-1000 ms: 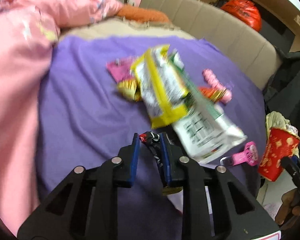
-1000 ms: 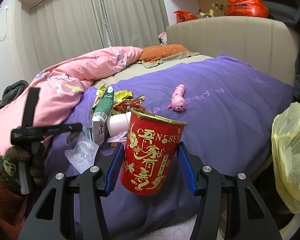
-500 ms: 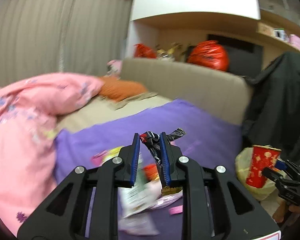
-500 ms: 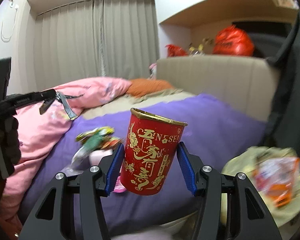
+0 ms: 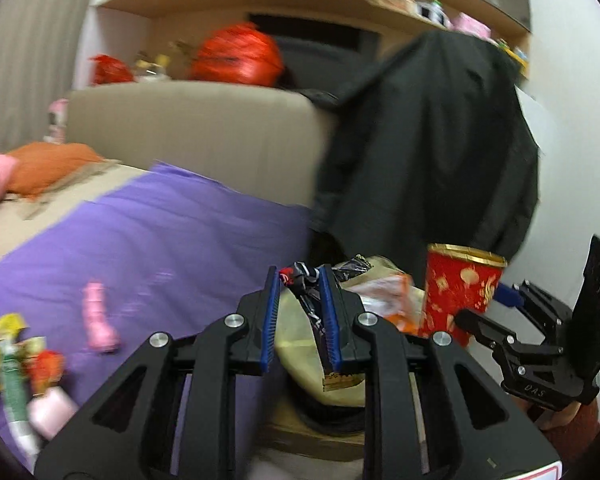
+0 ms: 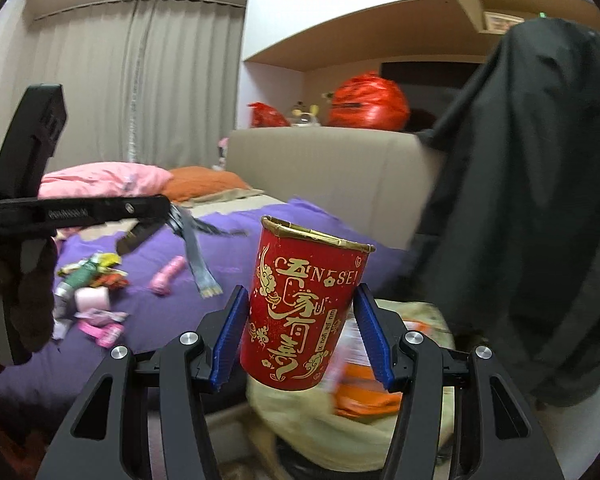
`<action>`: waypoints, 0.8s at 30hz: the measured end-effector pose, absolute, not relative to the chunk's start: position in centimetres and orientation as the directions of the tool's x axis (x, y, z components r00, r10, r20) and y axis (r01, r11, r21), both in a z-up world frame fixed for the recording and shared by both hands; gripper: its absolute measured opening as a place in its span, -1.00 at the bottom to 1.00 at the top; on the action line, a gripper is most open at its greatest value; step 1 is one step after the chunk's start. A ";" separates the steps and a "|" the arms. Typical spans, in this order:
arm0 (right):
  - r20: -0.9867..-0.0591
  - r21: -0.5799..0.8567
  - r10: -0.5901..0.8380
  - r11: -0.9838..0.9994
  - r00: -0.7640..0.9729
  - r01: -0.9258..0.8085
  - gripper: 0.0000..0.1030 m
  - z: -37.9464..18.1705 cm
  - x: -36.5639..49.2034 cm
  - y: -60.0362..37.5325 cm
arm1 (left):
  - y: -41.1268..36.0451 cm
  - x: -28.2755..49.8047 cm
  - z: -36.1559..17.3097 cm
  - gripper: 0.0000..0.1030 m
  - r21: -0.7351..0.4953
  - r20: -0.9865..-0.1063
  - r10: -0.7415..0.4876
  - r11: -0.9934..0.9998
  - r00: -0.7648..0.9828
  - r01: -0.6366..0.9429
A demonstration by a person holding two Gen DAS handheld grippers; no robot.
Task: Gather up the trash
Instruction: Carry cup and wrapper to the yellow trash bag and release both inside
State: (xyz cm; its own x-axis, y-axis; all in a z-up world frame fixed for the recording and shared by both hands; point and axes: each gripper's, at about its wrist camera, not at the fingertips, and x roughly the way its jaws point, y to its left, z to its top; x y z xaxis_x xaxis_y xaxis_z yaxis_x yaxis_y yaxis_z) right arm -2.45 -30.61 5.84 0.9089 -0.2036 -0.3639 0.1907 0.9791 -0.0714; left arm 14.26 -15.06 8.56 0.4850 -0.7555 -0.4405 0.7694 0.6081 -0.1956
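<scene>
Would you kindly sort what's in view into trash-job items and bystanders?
Job: red cup, dark wrapper, yellow trash bag, wrappers on the bed.
Lying about: pink toy, black coat, orange pillow.

The red cup point(image 6: 306, 312) is showing gold lettering, gold cloud swirls and a gold rim. The wrapper point(image 5: 306, 286) is showing black and silver with a touch of red and a gold band at its lower end. The trash bag point(image 6: 312, 424) is showing pale yellow with orange packaging inside. The bedspread point(image 5: 148, 248) is lying purple; near its left edge the snack wrappers point(image 6: 88, 274) are showing yellow, green and red, beside a pink toy point(image 6: 168, 274).
</scene>
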 end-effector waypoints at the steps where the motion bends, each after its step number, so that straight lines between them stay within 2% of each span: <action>1: -0.363 -0.077 -0.224 0.975 0.905 0.211 0.00 5.8 -2.8 -31.6 | -16.4 14.3 8.2 -0.62 -0.196 -0.447 -0.765 0.590 0.464 0.783; 6: -0.368 -0.040 -0.321 0.943 0.873 0.330 0.00 5.9 -4.9 -37.5 | -23.2 13.9 5.8 -0.62 -0.197 -0.507 -0.788 0.502 0.350 0.842; 10: -0.385 -0.023 -0.350 0.929 0.854 0.370 0.00 5.4 -5.1 -40.4 | -29.0 13.8 3.3 -0.62 -0.181 -0.596 -0.765 0.423 0.243 0.888; 14: -0.420 -0.005 -0.318 0.937 0.850 0.348 0.00 4.3 -3.9 -42.0 | -34.3 13.8 -0.3 -0.62 -0.068 -0.702 -0.675 0.382 0.228 0.922; 17: -0.460 0.007 -0.280 0.948 0.842 0.319 0.00 3.0 -2.1 -42.6 | -35.1 14.8 -2.3 -0.62 0.030 -0.744 -0.599 0.411 0.295 0.911; 24: -0.568 0.069 -0.177 0.963 0.803 0.261 0.00 -1.4 3.7 -44.4 | -33.2 17.8 -3.8 -0.62 0.020 -0.765 -0.567 0.454 0.306 0.891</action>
